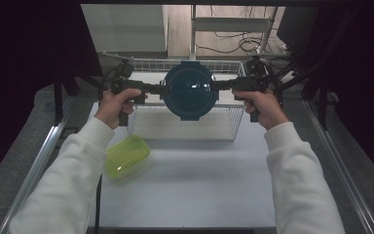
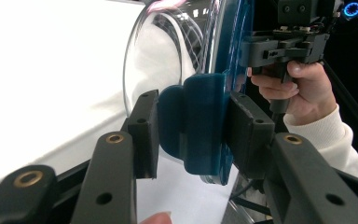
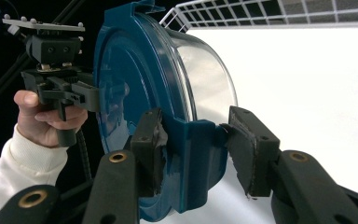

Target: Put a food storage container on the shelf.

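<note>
Round glass container with blue clip lid (image 1: pixel 190 90) held in air above wire basket (image 1: pixel 224 127), 12 o'clock on table (image 1: pixel 195 185); left gripper (image 1: pixel 161 89) pinches lid tab at 9, right gripper (image 1: pixel 219 87) pinches tab at 3; keep both hands level, equal squeeze; lower together; green box (image 1: pixel 126 156) at 8, apart.

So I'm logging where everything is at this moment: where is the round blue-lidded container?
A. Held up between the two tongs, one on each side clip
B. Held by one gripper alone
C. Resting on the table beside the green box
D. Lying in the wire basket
A: in the high view the blue-lidded container hangs above the wire basket, with the left tongs and right tongs each clamped on a side clip.
</note>
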Demonstrator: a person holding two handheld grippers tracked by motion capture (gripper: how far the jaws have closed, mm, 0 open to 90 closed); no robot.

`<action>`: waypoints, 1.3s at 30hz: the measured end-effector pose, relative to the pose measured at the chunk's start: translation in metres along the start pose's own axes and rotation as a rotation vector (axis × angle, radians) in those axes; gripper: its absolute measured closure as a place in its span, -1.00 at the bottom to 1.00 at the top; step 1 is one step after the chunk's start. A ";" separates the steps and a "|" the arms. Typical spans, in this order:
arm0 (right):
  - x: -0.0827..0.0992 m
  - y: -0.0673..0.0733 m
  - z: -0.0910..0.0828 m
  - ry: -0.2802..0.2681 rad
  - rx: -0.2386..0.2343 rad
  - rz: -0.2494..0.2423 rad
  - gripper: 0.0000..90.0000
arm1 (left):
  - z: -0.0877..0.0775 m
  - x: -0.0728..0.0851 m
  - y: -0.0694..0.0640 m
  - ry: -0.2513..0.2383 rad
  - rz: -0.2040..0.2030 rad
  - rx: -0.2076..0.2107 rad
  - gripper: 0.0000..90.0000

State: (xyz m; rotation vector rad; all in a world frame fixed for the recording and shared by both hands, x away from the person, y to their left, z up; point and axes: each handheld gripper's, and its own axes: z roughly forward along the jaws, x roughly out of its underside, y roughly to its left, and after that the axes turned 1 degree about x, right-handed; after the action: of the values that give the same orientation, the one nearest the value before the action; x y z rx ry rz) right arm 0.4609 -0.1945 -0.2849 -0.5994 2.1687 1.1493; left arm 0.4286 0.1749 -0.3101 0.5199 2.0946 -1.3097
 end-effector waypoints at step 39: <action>-0.045 -0.040 0.054 0.022 0.124 0.243 0.39 | 0.015 -0.035 0.084 -0.066 -0.328 0.020 0.15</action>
State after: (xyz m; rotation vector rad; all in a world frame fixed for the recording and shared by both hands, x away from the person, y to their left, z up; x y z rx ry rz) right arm 0.5345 -0.1645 -0.3002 -0.3015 2.3601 1.1235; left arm 0.5096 0.1973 -0.3469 0.1392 2.1772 -1.5062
